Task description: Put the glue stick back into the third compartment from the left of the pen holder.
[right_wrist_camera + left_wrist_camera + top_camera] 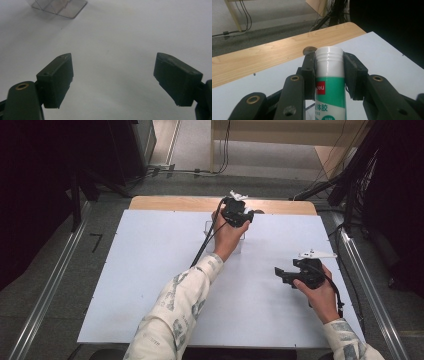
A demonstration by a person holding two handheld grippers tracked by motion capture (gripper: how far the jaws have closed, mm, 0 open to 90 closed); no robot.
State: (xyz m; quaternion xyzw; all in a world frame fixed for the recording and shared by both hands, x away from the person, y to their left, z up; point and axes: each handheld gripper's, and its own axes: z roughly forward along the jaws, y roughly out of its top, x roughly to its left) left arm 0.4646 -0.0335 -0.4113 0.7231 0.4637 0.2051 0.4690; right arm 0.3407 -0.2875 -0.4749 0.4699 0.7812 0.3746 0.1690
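Left gripper view showed the left tool [329, 75] pinching an uncapped glue stick [330, 82] upright; right tool [113, 77] spread. Keeping the stick vertical beside the clear box [58, 6] seemed wise.

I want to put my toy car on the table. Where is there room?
The white table top is bare left of the person's left sleeve. There is also bare room between the two hands. It is crowded at the far middle, where the left gripper holds a glue stick by a clear box.

Glue stick [329, 82]: white-green tube, upright (cap off), threaded neck showing.
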